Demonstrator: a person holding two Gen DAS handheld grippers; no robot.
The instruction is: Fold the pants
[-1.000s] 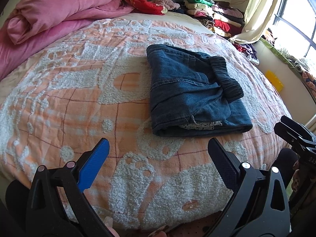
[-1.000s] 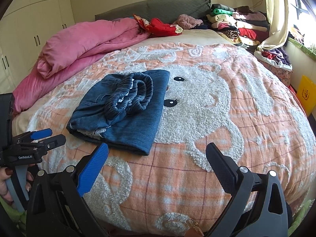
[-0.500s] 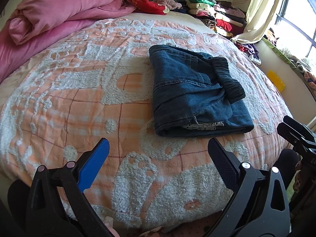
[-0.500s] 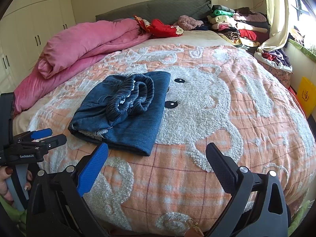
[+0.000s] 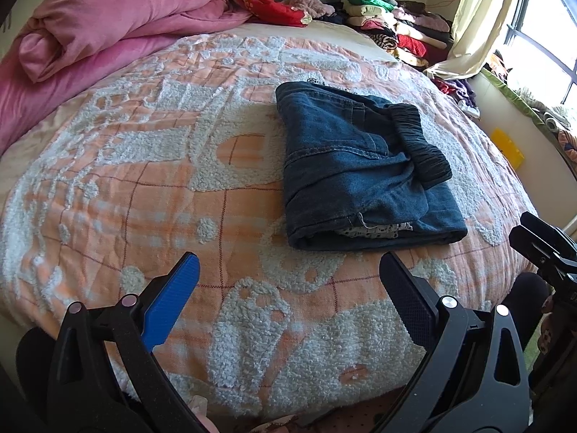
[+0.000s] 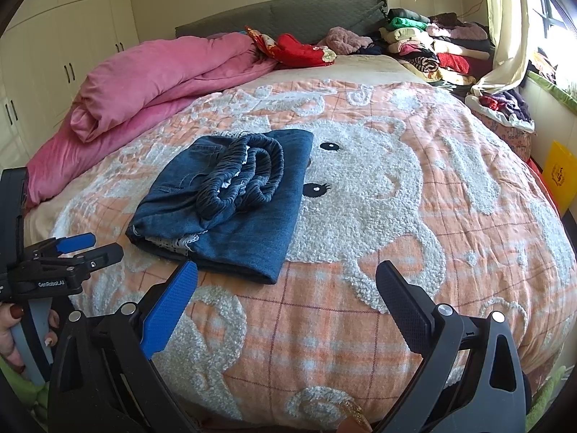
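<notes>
Bed [image 6: 414, 281]: one, covered by an orange checked bedspread with a white fleecy bear pattern, filling most of both views. Headboard [image 6: 288, 18]: one, grey-green, at the far end. Wardrobe [image 6: 54, 43]: cream doors along the far left wall. Window [image 5: 533, 36] with one pale curtain [image 5: 479, 18]: far right. Pink quilt [image 6: 162, 79]: one, rolled at the far left of the bed. Red cloth [image 6: 303, 50]: one, near the headboard. Stack of folded clothes [image 6: 432, 43]: one pile, far right corner; the count of pieces cannot be told. Yellow container [image 6: 559, 173]: one, on the floor to the right. Pants [image 5: 360, 173]: one pair, blue denim, folded into a compact rectangle with the gathered waistband on top, lying in the middle of the bed, untouched. Left gripper [image 5: 288, 281]: fingers wide apart, empty, hovering over the near edge. Right gripper [image 6: 286, 288]: fingers wide apart, empty, likewise near the pants' front edge.
</notes>
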